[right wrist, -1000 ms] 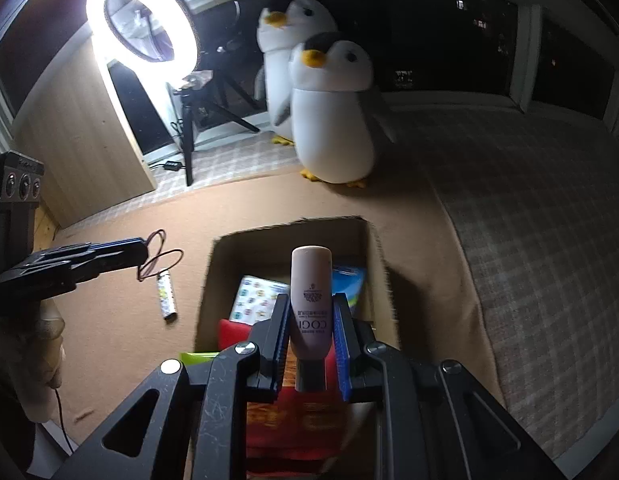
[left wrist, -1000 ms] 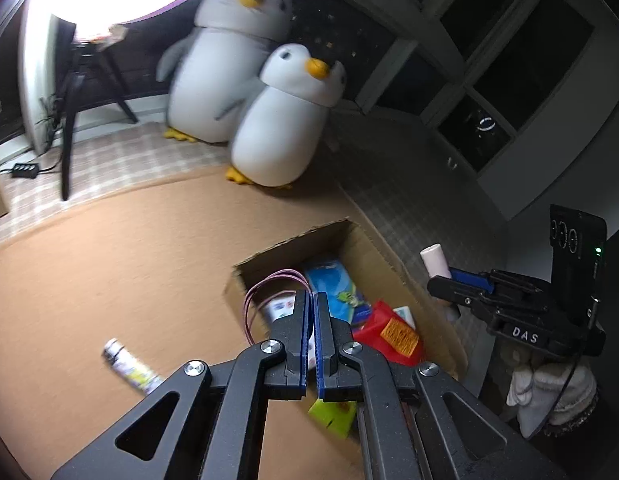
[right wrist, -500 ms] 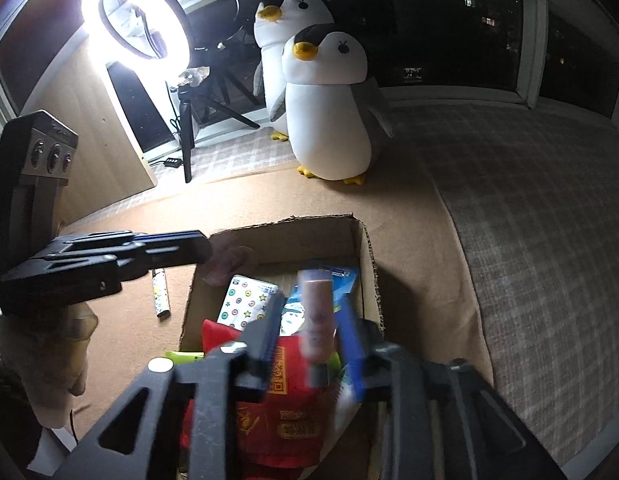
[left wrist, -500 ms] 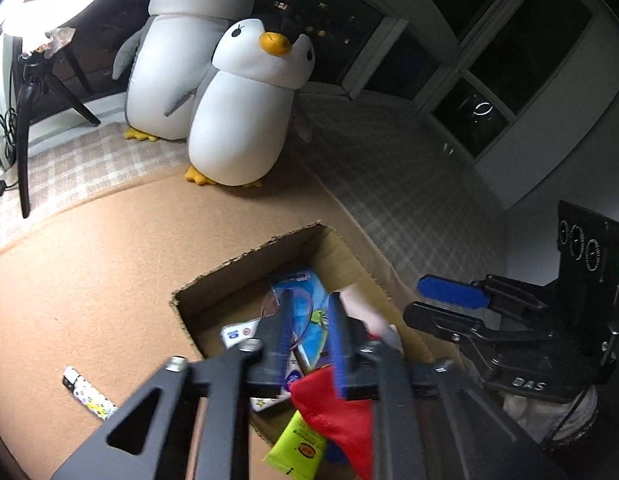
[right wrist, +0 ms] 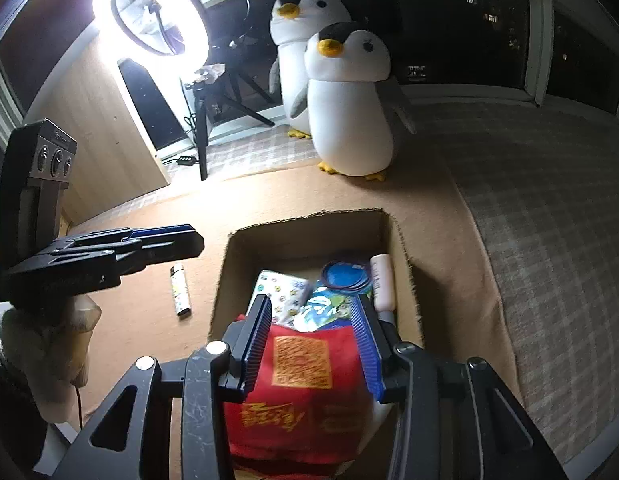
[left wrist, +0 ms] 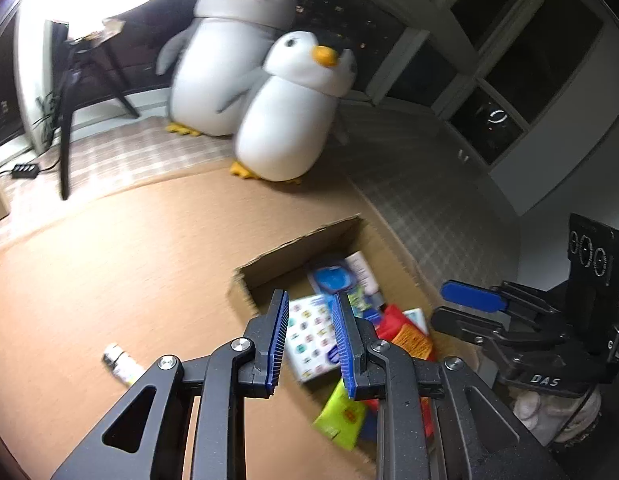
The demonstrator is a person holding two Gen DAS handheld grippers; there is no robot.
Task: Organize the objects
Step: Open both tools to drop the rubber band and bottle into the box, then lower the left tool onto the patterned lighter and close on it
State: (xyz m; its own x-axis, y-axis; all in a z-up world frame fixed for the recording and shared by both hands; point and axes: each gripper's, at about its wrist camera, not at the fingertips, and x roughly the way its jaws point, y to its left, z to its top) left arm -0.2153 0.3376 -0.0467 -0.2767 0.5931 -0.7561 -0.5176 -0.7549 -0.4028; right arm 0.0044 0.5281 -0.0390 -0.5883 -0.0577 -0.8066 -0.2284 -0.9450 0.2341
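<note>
An open cardboard box [right wrist: 401, 264] [left wrist: 293, 252] sits on the brown mat. Inside lie a pink tube [right wrist: 380, 280], a coiled purple cable on a blue disc [right wrist: 345, 276], a sticker-patterned pack [right wrist: 279, 288] [left wrist: 309, 332], a red packet [right wrist: 305, 384] [left wrist: 405, 332] and a green packet [left wrist: 341, 416]. My right gripper [right wrist: 313, 304] is open and empty above the box. My left gripper [left wrist: 309, 300] is open and empty over the box's left edge. A patterned lighter [right wrist: 180, 290] [left wrist: 123, 364] lies on the mat left of the box.
Two plush penguins [right wrist: 349, 104] [left wrist: 285, 108] stand behind the box. A ring light on a tripod [right wrist: 157, 20] stands at the back left beside a wooden panel [right wrist: 109, 136]. Checked flooring [right wrist: 549, 200] lies right of the mat.
My right gripper has let go of the pink tube, which now lies in the box. My left gripper has let go of the purple cable into the box and opened.
</note>
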